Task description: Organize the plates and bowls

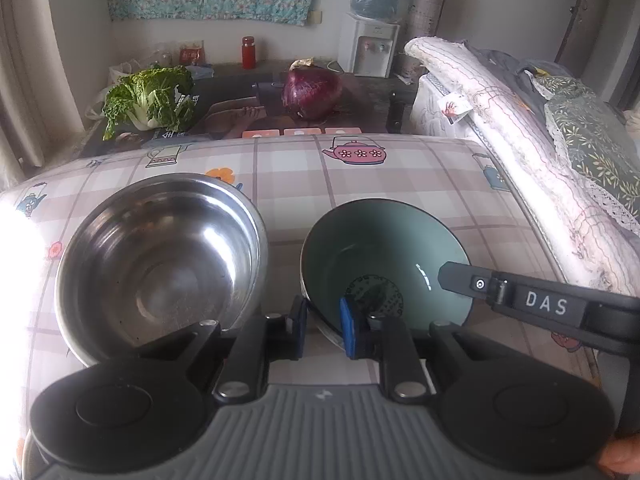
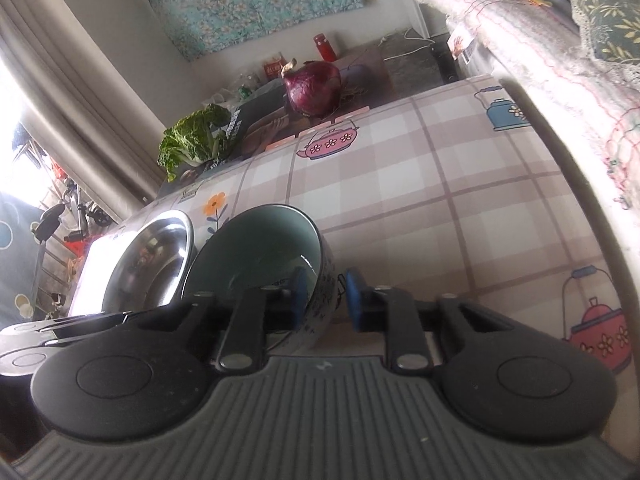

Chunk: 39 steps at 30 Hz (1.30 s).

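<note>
A green ceramic bowl [image 1: 384,256] stands on the checked tablecloth, right of a steel bowl [image 1: 160,256]. My left gripper [image 1: 324,328] straddles the green bowl's near-left rim, one pad outside and one inside, with a gap still visible. My right gripper [image 2: 324,300] straddles the same bowl's right wall [image 2: 320,300], one pad inside and one outside; it also shows in the left wrist view [image 1: 520,296] reaching over the bowl's right rim. The green bowl [image 2: 256,248] and the steel bowl [image 2: 152,264] nearly touch.
A red cabbage [image 1: 312,92] and a green leafy cabbage [image 1: 148,100] lie on a dark table beyond. A rolled quilt [image 1: 520,152] lies along the table's right edge. A water dispenser [image 1: 368,44] stands at the back.
</note>
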Available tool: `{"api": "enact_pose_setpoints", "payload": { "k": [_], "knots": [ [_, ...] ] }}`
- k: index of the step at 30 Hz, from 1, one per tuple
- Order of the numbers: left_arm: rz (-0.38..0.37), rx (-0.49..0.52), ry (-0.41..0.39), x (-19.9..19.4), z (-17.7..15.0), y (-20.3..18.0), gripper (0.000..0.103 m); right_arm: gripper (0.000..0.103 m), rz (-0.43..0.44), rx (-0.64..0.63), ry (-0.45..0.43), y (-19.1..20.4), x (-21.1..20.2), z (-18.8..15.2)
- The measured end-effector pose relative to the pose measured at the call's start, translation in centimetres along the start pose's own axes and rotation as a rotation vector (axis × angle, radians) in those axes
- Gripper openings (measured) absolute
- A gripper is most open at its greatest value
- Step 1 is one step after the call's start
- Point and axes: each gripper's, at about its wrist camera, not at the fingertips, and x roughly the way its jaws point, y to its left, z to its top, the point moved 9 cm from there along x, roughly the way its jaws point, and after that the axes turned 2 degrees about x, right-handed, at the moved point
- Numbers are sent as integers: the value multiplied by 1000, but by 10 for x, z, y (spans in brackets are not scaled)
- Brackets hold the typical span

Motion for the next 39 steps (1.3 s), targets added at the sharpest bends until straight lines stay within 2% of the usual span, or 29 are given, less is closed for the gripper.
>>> {"api": "enact_pose_setpoints", "payload": {
  "k": [11,14,16,18,23,28,30,32,39],
  "knots": [
    [-21,23,35,-21,-17,-9,19,13,3,-25,27,2,-19,-13],
    [-63,24,41,-32,-24,-13,18,13,12,-29,35,2,-28,-21],
    [-122,27,57,-39,-31,-19,17,14,16,-33,42,3,-34,-27],
    [-138,32,66,-42,-36,-23,17,14,26,-36,48,5,-39,-32],
    [-100,41,31,-46,-37,-21,18,14,24,-43,46,7,-45,-35],
    [-47,19,-15,-46,-26,-11,31,15,12,-36,44,4,-42,-32],
    [-22,10,-15,-41,-20,-7,41,16,14,-27,45,3,-40,-32],
    [5,0,-14,-36,-16,-3,44,16,13,-23,46,3,-39,-31],
    [12,-82,53,-11,-11,5,44,17,7,-3,53,-1,-29,-27]
  ]
}}
